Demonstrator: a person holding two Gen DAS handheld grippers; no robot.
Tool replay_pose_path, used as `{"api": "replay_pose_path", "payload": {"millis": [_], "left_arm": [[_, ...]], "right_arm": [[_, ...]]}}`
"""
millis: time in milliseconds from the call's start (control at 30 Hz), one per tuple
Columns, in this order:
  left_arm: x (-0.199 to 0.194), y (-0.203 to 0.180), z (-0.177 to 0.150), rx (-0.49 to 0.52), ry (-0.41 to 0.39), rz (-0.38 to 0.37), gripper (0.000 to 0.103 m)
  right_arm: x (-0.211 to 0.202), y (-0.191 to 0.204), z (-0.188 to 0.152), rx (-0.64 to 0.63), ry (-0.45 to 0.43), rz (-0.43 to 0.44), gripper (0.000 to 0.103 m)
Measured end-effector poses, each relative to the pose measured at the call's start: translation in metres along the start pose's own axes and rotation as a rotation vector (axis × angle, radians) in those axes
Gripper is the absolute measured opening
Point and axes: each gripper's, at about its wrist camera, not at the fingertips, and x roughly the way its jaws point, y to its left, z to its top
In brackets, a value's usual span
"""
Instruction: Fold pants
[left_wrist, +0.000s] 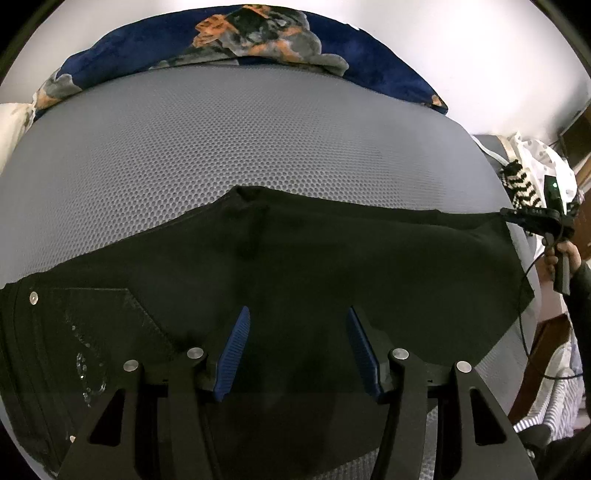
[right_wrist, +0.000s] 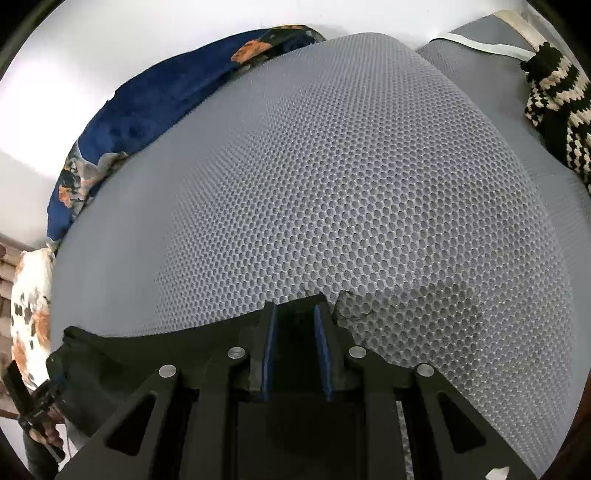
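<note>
Black pants (left_wrist: 295, 258) lie spread across a grey mesh mattress (left_wrist: 240, 140), waistband and rivet at the left. My left gripper (left_wrist: 297, 317) is open, its blue pads hovering just over the pants' near part. My right gripper (right_wrist: 294, 308) is shut on the pants' leg end (right_wrist: 295, 325), black cloth pinched between its blue pads; it also shows in the left wrist view (left_wrist: 524, 218) at the far right, pulling the hem taut and lifted. In the right wrist view the pants (right_wrist: 129, 358) run off to the lower left.
A blue and orange patterned blanket (left_wrist: 258, 40) lies along the mattress's far edge by a white wall. A black-and-white knitted item (right_wrist: 554, 103) sits at the right. A floral pillow (right_wrist: 29, 317) is at the left. The mattress edge drops off at the right.
</note>
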Motion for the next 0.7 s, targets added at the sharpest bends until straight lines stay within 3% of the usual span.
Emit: {"api": "replay_pose_path", "payload": {"millis": [367,433,533,633,700], "left_arm": [[0.007,-0.002,0.002,0.011,0.011,0.023,0.055],[0.01,-0.002,0.002,0.012,0.016,0.032,0.055],[0.012,-0.002,0.004,0.017,0.016,0.047,0.055],[0.011,0.0,0.004,0.01,0.009,0.058,0.055],[0.011,0.003,0.006,0.007,-0.003,0.076,0.055]], "right_arm": [[-0.003,-0.001,-0.006,-0.037,0.016,0.043,0.018],[-0.002,0.001,-0.007,-0.043,0.009,0.022,0.011],[-0.013,0.013,-0.012,-0.068,-0.064,0.012,0.005],[-0.05,0.028,-0.024,-0.072,-0.252,-0.006,0.003],[-0.065,0.035,-0.03,-0.061,-0.328,-0.014,0.003]]}}
